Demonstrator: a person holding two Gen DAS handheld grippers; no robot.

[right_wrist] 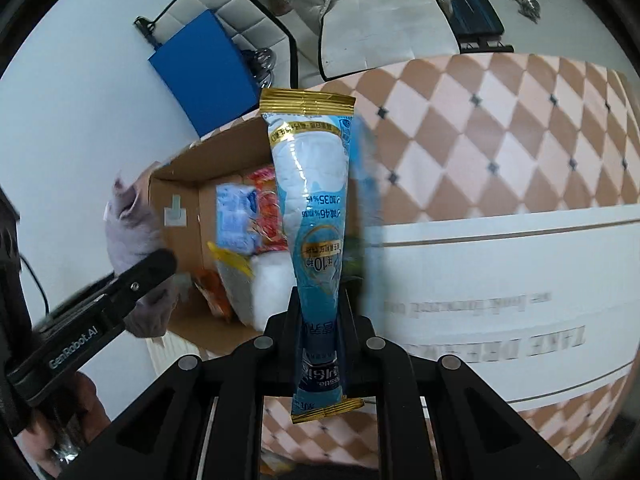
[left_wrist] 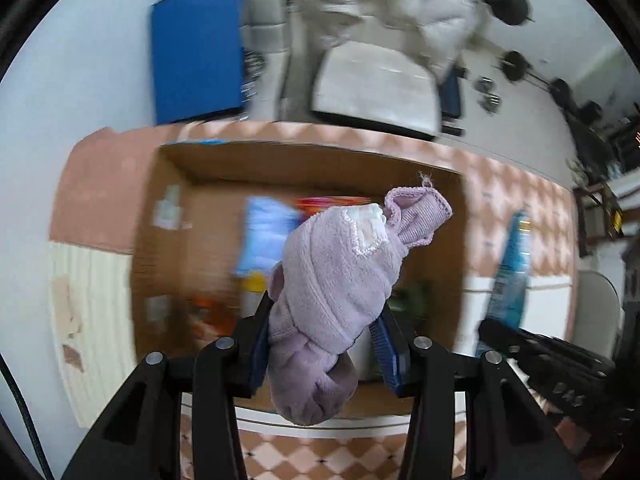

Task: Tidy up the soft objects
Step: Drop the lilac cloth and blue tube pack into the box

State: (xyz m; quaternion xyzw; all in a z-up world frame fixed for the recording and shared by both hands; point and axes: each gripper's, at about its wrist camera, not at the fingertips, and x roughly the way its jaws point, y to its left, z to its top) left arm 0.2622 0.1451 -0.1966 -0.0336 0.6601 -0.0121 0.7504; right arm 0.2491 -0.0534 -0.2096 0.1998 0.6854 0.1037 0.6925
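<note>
My left gripper (left_wrist: 322, 332) is shut on a rolled lilac sock bundle (left_wrist: 336, 288) and holds it above the open cardboard box (left_wrist: 176, 216). My right gripper (right_wrist: 318, 312) is shut on a long blue and gold sachet (right_wrist: 316, 216), held upright beside the box (right_wrist: 180, 184). The box holds several soft packets, among them a light blue pack (right_wrist: 234, 216) and a red-orange pack (right_wrist: 264, 208). The left gripper and its lilac sock bundle (right_wrist: 132, 232) show at the left of the right wrist view.
The box stands on a table with a pink and brown diamond cloth (right_wrist: 500, 128). Beyond the table are a blue flat case (left_wrist: 196, 52), a white cushioned chair (left_wrist: 372, 84) with a pale jacket, and dumbbells (left_wrist: 516, 64) on the floor.
</note>
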